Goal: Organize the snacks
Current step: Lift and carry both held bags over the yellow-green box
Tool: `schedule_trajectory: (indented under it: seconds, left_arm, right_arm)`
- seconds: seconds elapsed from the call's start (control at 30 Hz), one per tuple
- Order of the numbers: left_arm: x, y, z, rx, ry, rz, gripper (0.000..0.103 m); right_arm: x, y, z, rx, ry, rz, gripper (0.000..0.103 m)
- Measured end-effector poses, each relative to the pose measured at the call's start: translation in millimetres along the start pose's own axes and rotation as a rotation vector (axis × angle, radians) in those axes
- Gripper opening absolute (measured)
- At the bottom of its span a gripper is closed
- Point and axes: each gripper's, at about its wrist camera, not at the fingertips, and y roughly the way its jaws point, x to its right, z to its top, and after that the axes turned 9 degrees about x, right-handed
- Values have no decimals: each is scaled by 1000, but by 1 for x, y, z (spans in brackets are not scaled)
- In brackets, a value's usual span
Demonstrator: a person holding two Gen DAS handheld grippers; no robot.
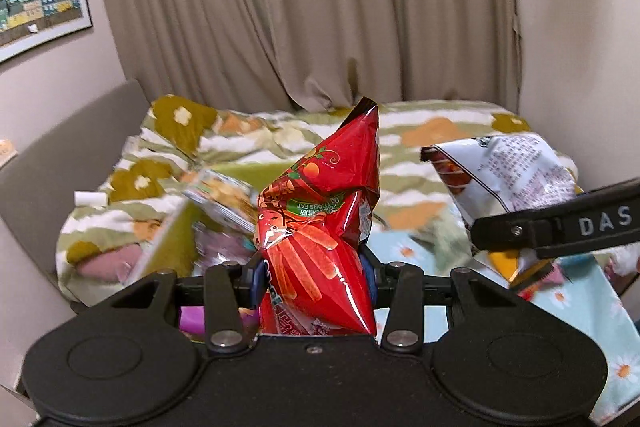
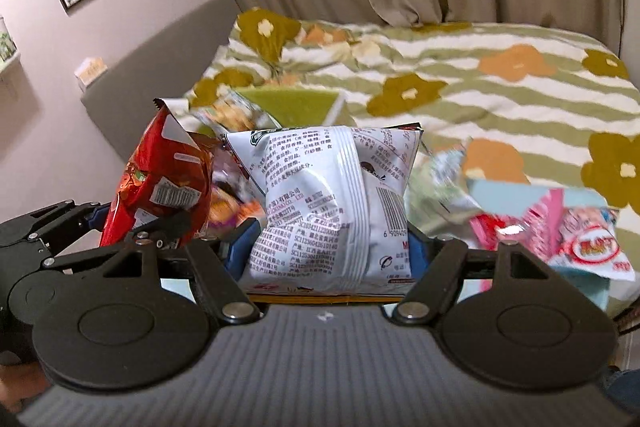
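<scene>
The left gripper has its jaws clamped on one red snack bag, held upright above the bed. The right gripper has its jaws pressed against both sides of one white snack bag, printed back facing the camera, also lifted over the bed. One green box sits on the flowered quilt behind both bags, with one blurred packet at its rim. Pink packets lie to the right; their number is unclear.
</scene>
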Motion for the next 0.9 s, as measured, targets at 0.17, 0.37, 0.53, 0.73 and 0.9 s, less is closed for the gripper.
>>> schedule_trajectory:
  seconds: [0.17,0.37,0.53,0.73,0.9]
  left_arm:
    - [-52,16,11,17,9,21,48]
    - [-108,50,6,-12,55,25,49]
    - [-144,91,-11,-70,67,-21,49]
    - [-161,122,-27,-95,80,-123,97]
    - [-169,112,-33,-95,69,-156,103]
  right_arm:
    - [-46,22,16,27,19,1,88]
    - [-95,69,28,37,75,-18,88]
    - [-124,108,26,15,105,-73,88]
    - [-134,138,14,-24,159,-150,88]
    - [-136,140,8,-30,192,-201,89]
